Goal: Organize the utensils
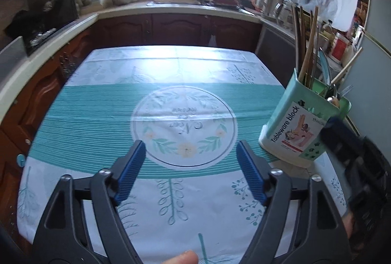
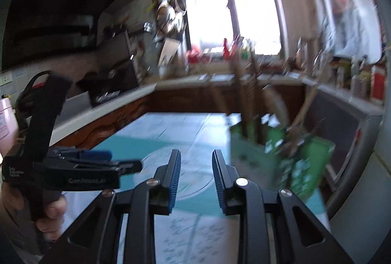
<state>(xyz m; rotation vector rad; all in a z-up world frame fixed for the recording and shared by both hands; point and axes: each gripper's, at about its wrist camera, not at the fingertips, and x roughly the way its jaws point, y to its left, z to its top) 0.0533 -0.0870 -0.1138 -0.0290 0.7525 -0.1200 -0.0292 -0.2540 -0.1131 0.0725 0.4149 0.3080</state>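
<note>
Green utensil holder (image 1: 303,127) right on tablecloth (image 1: 97,102); left gripper (image 1: 190,173), right gripper (image 2: 196,181) jaws apart, empty.

The left tongs (image 1: 190,166) hung spread wide above the desk (image 1: 97,102), nothing between their blue pads (image 1: 130,170). At the right stood a green utensil holder (image 1: 300,127) with chopsticks (image 1: 309,44) and cutlery upright inside. The right tongs (image 1: 347,141) showed blurred beside it.
</note>
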